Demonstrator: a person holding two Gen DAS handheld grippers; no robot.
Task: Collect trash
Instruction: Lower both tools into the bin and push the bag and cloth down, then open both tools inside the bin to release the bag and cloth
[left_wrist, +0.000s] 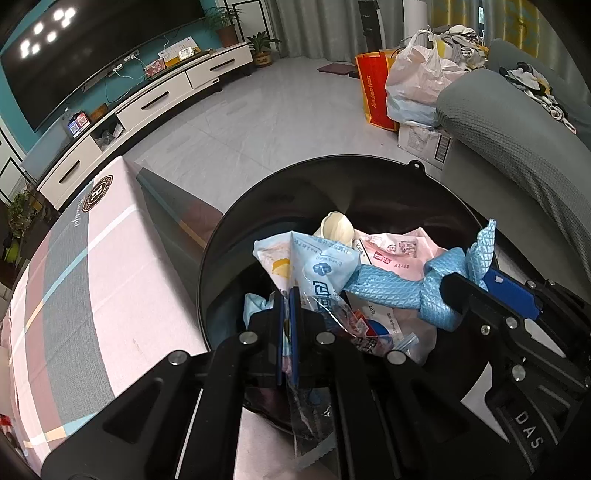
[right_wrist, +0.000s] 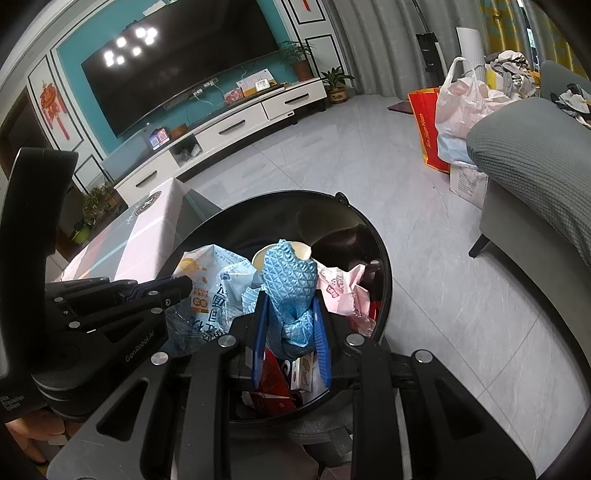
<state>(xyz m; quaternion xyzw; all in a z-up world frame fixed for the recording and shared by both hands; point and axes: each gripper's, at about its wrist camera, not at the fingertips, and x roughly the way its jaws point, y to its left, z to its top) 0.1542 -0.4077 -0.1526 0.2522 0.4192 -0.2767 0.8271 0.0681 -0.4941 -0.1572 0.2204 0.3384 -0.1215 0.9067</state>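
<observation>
- The left gripper (left_wrist: 287, 295) hung over the black trash bin (left_wrist: 221, 236); its two blue pads stood nearly together, clamped on the edge of a clear plastic wrapper (left_wrist: 314, 406) that trailed down toward the camera between the fingers.
- The right gripper (right_wrist: 290, 325) gripped a blue textured cloth (right_wrist: 290, 280) — the cloth sat squarely between the two blue pads, bunched upward past the fingertips and hanging partly below them.
- In the left wrist view, the same cloth (left_wrist: 391, 286) stretched sideways from the right gripper (left_wrist: 476, 295) across the top of the bin contents.
- The bin held a light blue printed snack bag (left_wrist: 317, 266), a pink wrapper (left_wrist: 402, 254) and a cream-coloured cup (left_wrist: 336, 225), all piled above the bin's inner wall.
- The bin stood just beside a table with a pink and grey checked cloth (left_wrist: 74, 277).
- Background items: a grey sofa (right_wrist: 535, 166), a red shopping bag (right_wrist: 424, 125), a white plastic bag (right_wrist: 461, 107), a wall television (right_wrist: 177, 62) and a white cabinet (right_wrist: 236, 125).
</observation>
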